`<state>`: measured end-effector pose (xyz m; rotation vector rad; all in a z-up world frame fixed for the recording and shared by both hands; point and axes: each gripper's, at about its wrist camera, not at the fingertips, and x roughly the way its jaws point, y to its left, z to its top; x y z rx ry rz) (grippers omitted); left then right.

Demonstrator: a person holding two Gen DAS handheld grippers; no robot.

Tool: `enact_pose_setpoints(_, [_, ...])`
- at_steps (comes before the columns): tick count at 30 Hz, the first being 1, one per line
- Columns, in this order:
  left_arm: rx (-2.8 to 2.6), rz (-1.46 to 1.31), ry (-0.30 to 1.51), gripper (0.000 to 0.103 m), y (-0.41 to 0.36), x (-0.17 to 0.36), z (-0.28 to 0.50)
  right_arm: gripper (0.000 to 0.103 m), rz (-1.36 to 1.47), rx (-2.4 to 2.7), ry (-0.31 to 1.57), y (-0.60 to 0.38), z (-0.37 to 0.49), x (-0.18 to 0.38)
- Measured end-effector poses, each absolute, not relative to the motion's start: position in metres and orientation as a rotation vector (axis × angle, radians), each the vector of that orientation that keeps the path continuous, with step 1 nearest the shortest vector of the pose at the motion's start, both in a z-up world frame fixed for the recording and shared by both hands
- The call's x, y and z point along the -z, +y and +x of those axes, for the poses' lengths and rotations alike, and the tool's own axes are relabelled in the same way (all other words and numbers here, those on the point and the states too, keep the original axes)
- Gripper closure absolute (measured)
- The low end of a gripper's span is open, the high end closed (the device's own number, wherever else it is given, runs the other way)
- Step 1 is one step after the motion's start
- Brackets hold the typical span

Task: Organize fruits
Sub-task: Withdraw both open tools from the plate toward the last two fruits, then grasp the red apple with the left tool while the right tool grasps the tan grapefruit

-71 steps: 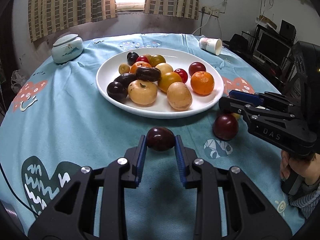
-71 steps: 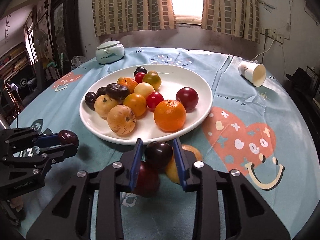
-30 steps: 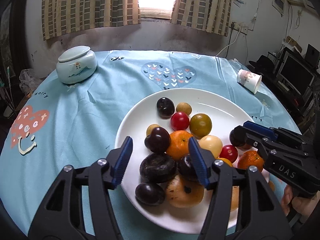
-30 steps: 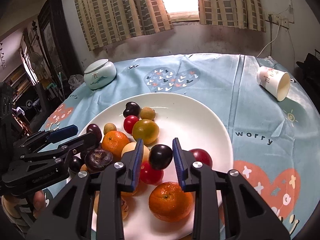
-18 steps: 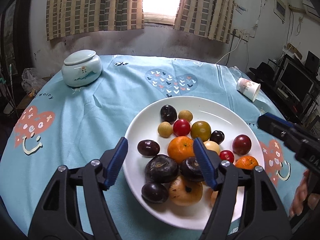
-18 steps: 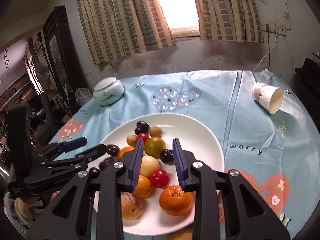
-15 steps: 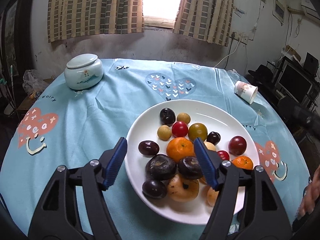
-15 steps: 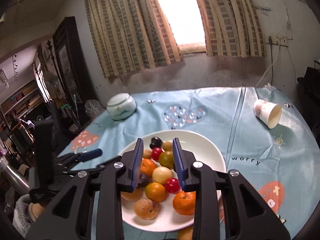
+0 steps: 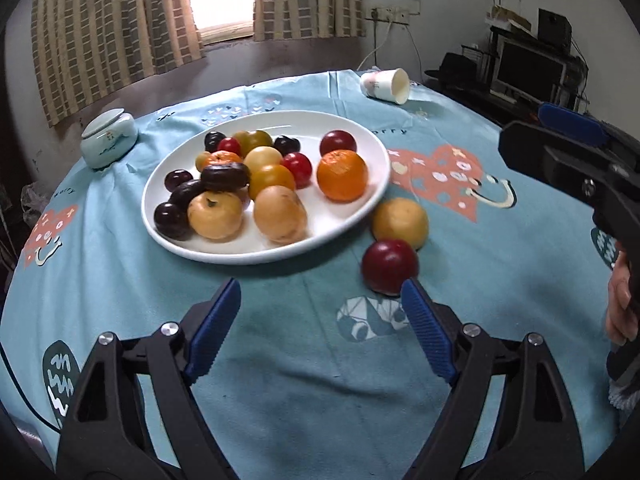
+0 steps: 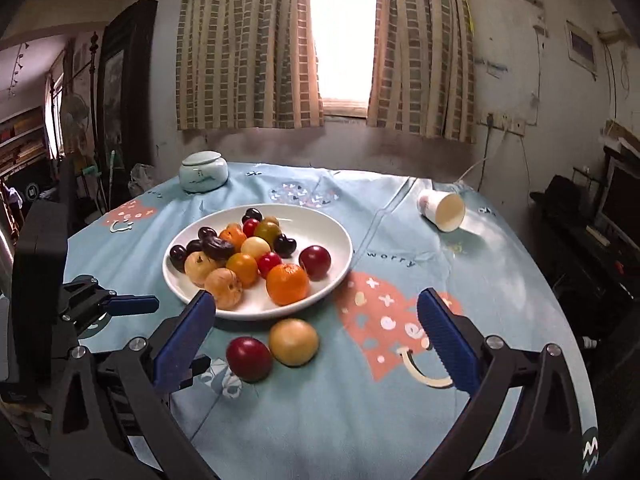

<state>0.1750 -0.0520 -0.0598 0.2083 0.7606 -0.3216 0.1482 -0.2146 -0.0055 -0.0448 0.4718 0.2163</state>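
A white plate (image 9: 372,152) heaped with fruit is seen near the middle of a round table covered by a light blue cloth (image 9: 280,360). Two fruits are left on the cloth just beside the plate's near rim: a red plum (image 9: 390,266) and a yellow fruit (image 9: 400,222), touching or nearly touching each other. The left gripper (image 9: 320,316) is held above bare cloth on the near side of the plate; its jaws have just been opening, are spread wide, and nothing is held between them, though the plum is seen just past the right fingertip. The right gripper (image 10: 316,324) is likewise empty, its jaws having just sprung fully apart, with the plum (image 10: 249,359) and yellow fruit (image 10: 293,342) framed between its fingers on the cloth below. A lidded jar (image 9: 109,138) and a tipped paper cup (image 9: 386,85) are set farther back.
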Motion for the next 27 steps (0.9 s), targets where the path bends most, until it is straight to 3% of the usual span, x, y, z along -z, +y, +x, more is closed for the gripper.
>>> enact_pose_setpoints(8, [0.363, 0.178, 0.808, 0.018, -0.075, 0.074, 0.19, 0.001, 0.095, -0.141, 0.522, -0.24, 0.149, 0.015])
enact_pose_setpoints(14, [0.375, 0.184, 0.823, 0.026, -0.085, 0.082, 0.2, 0.001, 0.14, -0.158, 0.534, -0.243, 0.148, 0.017])
enact_pose_setpoints(16, [0.39, 0.179, 0.839, 0.044, -0.087, 0.085, 0.203, 0.001, 0.146, -0.157, 0.552, -0.243, 0.15, 0.02])
enact_pose_setpoints(19, [0.422, 0.158, 0.869, 0.056, -0.088, 0.087, 0.209, 0.001, 0.145, -0.156, 0.569, -0.242, 0.154, 0.022])
enact_pose_setpoints(21, [0.435, 0.165, 0.882, 0.061, -0.091, 0.09, 0.209, 0.001, 0.142, -0.15, 0.579, -0.242, 0.156, 0.025])
enact_pose_setpoints(27, [0.411, 0.182, 0.868, 0.062, -0.079, 0.086, 0.199, 0.001, 0.139, -0.165, 0.619, -0.239, 0.164, 0.037])
